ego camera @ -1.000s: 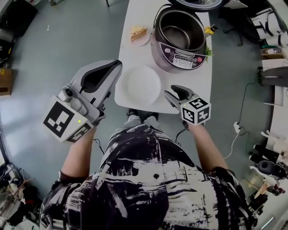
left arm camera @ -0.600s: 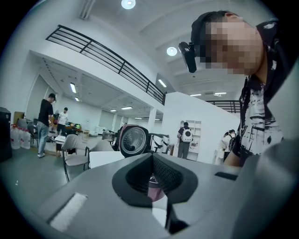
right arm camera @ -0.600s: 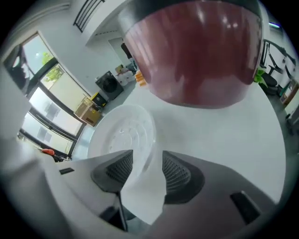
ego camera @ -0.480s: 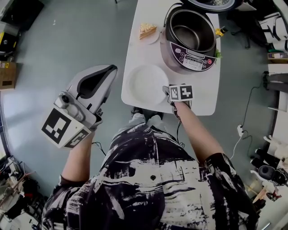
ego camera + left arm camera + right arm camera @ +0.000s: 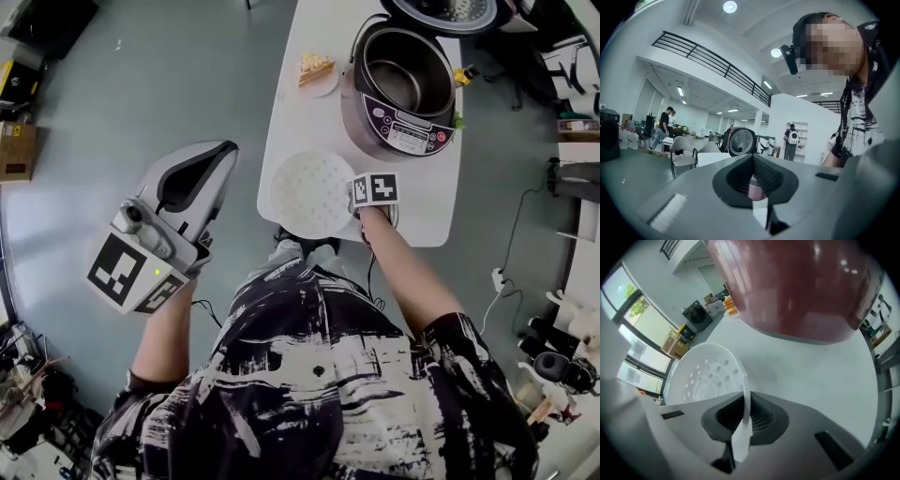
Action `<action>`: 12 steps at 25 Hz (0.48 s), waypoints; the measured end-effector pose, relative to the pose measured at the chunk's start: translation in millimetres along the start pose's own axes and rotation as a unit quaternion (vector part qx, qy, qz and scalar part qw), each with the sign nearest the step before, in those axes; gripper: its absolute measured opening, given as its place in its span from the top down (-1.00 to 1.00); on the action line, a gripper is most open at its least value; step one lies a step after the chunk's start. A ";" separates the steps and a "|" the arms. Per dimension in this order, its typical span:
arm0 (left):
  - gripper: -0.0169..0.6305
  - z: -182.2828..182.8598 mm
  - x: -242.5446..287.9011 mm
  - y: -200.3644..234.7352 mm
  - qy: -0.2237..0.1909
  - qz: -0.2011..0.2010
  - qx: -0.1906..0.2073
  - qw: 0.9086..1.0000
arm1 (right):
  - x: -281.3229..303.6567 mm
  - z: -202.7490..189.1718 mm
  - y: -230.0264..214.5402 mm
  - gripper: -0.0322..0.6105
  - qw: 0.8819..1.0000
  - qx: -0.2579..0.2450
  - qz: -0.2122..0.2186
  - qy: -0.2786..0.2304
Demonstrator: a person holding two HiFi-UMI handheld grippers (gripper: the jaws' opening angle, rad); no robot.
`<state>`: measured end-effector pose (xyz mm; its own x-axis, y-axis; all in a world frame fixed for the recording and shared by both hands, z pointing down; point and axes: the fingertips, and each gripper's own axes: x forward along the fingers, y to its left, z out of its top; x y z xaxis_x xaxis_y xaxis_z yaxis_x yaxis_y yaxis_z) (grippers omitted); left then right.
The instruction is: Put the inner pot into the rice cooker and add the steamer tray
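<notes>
Now your right claw (image 5: 744,413) pinches the steamer tray (image 5: 705,376).
Its jaws have just been closing on the 3 o'clock rim; pot (image 5: 398,70) already in the cooker (image 5: 403,141), so lift next.

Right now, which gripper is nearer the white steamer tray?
Right. The right gripper has its jaws closed on the rim of the steamer tray; the left gripper is over the floor, left of the table.

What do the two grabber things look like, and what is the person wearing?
The left gripper and the right gripper are chunky light grey wedges with dark ribbed pads inside their jaws. Each carries a white cube printed with black square markers. The left cube shows a small green light. The person wears a short-sleeved shirt with a black and white brush-stroke pattern.
</notes>
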<state>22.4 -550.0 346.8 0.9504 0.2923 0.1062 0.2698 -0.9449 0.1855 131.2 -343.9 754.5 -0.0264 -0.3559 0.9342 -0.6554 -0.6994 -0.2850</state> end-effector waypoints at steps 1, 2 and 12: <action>0.93 0.8 0.1 0.0 -0.002 0.000 0.000 1.000 | -3.5 0.4 3.5 0.88 1.000 0.005 0.010 -0.003; 0.93 1.6 0.2 -0.1 -0.004 0.000 0.000 1.000 | -7.9 0.7 9.2 0.88 1.000 0.014 0.024 -0.006; 0.93 20.8 1.6 -0.9 -0.034 -0.003 0.012 0.999 | -127.6 26.7 120.6 0.89 0.974 -0.058 0.210 -0.064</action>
<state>26.9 -551.7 326.5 0.9567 0.2886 0.0375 0.2791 -0.9464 0.1623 75.7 -399.4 595.2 -0.2213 -0.6748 0.7040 -0.6880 -0.4035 -0.6031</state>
